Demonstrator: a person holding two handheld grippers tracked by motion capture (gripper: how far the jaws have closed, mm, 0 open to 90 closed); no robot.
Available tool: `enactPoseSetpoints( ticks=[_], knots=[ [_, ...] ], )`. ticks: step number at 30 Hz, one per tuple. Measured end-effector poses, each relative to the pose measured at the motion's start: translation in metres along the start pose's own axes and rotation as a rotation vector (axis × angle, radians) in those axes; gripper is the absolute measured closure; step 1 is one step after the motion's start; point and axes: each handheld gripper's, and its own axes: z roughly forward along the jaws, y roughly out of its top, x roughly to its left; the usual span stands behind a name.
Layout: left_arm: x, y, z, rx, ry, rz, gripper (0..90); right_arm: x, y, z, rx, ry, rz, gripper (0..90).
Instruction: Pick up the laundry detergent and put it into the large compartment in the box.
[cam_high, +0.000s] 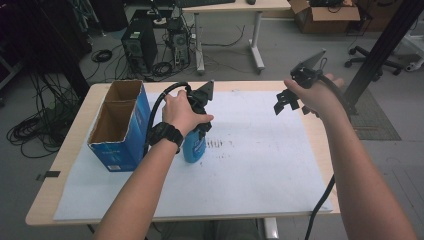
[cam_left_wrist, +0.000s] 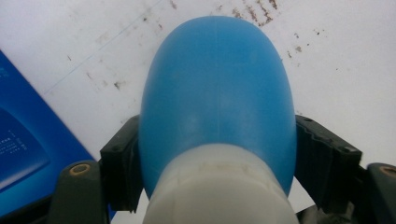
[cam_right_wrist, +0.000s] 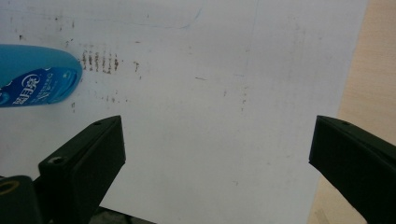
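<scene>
Standing upright on white sheet (cam_high: 260, 165), blue bottle (cam_left_wrist: 217, 93) pinched between left claw (cam_left_wrist: 217, 172) jaws, seemingly touching; right claw (cam_right_wrist: 217, 154) spread.

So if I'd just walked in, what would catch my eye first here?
Probably the bright blue plastic bottle with a white cap, standing on the white paper sheet near the table's middle, with the left claw clamped on its sides. Just left of it stands an open blue cardboard box with two empty compartments. Over at the right, the right claw hangs open above the sheet, holding nothing.
</scene>
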Motion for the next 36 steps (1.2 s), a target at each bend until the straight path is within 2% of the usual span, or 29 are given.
enactPoseSetpoints(
  ticks=[10, 29, 36],
  knots=[
    [0.003, -0.001, -0.002, -0.005, 0.011, -0.001, 36.3, 0.0, -0.001, 0.0, 0.001, 0.001, -0.002, 3.5],
    [0.004, 0.0, -0.004, 0.004, 0.006, -0.018, 37.3, -0.001, -0.001, 0.0, 0.004, 0.0, -0.004, 3.5],
    [0.007, -0.003, -0.018, -0.003, 0.005, -0.021, 37.3, 0.001, -0.001, -0.001, 0.003, 0.002, -0.005, 3.5]
  ],
)
